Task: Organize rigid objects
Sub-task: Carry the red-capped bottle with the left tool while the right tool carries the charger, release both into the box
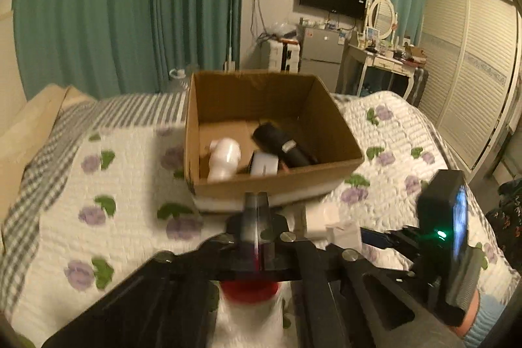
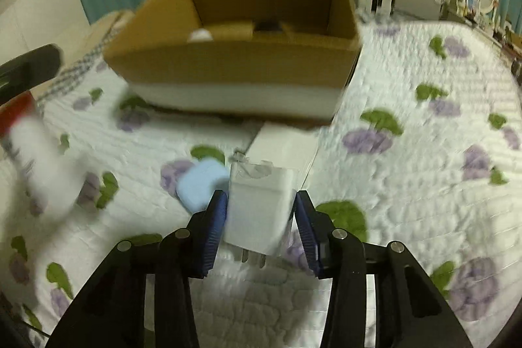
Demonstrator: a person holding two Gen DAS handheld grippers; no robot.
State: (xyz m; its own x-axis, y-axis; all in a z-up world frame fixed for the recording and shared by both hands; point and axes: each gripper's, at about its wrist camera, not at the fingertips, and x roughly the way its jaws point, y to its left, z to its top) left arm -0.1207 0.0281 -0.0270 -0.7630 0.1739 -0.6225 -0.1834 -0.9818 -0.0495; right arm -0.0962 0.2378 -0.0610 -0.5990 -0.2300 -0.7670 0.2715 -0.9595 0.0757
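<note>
Now my right tool (image 2: 259, 214) grips the white carton (image 2: 257, 207) just before the cardboard box (image 2: 235, 67), ready to load it, while my left tool (image 1: 256, 217) is clenched above a red-capped bottle (image 1: 249, 291).

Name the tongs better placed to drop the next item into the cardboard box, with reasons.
Right. The right tongs already straddle the small white plastic-wrapped box, facing the brown cardboard box straight ahead. The left tongs are shut and empty, with a red-capped white bottle beneath them.
</note>
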